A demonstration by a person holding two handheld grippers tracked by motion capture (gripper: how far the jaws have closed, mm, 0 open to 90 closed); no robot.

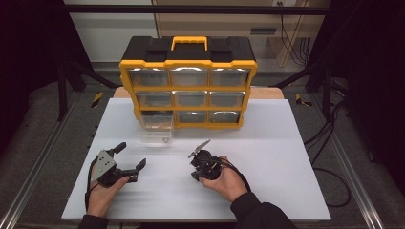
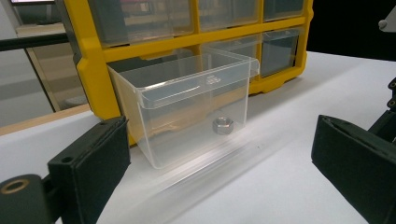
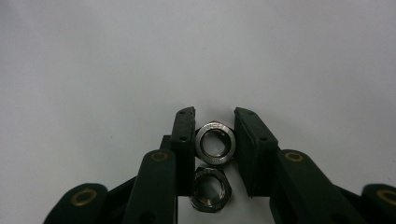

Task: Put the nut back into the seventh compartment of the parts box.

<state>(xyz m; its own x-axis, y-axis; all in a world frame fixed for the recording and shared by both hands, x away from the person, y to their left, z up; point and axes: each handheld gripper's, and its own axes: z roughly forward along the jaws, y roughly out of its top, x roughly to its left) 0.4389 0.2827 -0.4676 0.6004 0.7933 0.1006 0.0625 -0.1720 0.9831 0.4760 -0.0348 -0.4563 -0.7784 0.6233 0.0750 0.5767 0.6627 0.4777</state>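
Three nuts [image 3: 215, 143], one clear drawer [image 2: 187, 107], one cabinet [image 1: 187, 81].

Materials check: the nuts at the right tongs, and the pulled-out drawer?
Nuts: likely steel, bright silvery plating; they gleam like metal and the hex faces are crisp. One sits pinched between the right tongs, a second lies just below it.
Drawer: clear, glossy, moulded plastic by the look; the nut inside shows through its wall.

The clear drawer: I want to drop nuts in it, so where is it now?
The clear drawer stands pulled out on the white table, before the yellow organizer's bottom-left slot, ahead of the left claw; one nut lies inside.
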